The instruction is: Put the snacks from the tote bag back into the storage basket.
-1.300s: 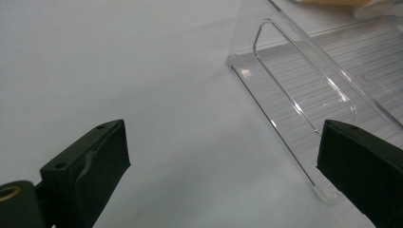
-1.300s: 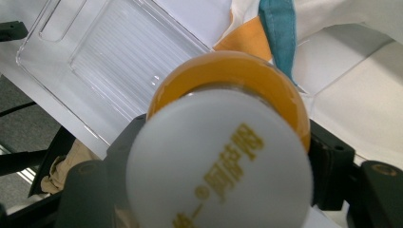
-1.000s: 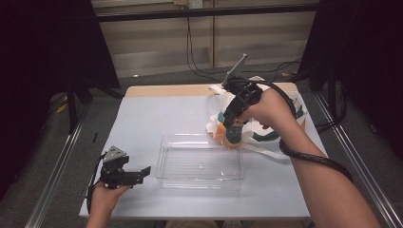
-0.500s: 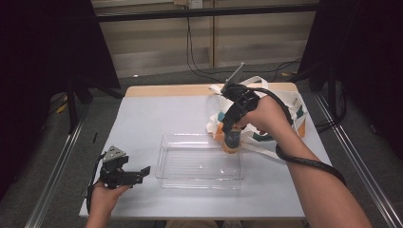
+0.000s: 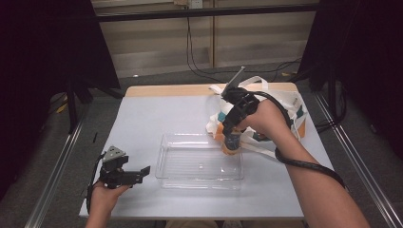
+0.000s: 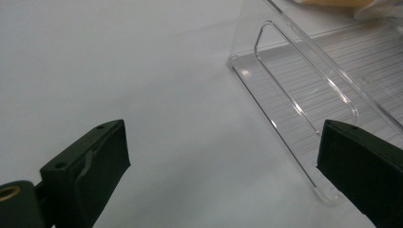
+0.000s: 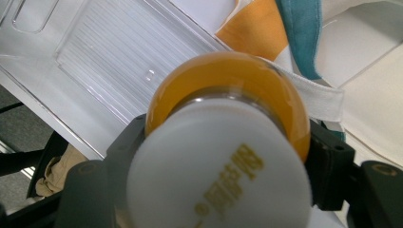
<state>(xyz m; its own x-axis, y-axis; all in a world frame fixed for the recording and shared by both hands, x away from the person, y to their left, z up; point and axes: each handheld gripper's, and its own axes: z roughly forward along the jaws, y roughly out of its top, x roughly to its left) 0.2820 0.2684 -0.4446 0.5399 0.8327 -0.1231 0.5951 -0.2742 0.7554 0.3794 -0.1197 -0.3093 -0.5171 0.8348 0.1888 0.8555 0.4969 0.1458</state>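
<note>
- The right tool (image 5: pixel 232 140) is clamped on an orange bottle (image 5: pixel 231 144) with a white cap (image 7: pixel 216 164); in the right gripper view its black jaws press the bottle's neck from both sides
- Taking the clear tray (image 5: pixel 199 161) as the landmark: the bottle hangs at the tray's far right corner, right at its rim, cap end towards the tool's camera; whether it touches the tray cannot be told
- In the right gripper view the tray's ribbed floor (image 7: pixel 128 52) lies beyond the bottle
- A white tote bag (image 5: pixel 280 111) with orange and teal patches lies just to the right of and behind the tray, on the worktop (image 5: pixel 157 118); one of its white straps (image 7: pixel 313 95) runs just behind the bottle
- The left tool (image 5: pixel 124 175) rests on the worktop to the left of the tray, near its front left corner and apart from it
- In the left gripper view its two jaws stand wide apart with nothing between them, the tray's end wall (image 6: pixel 304 90) ahead of them
</note>
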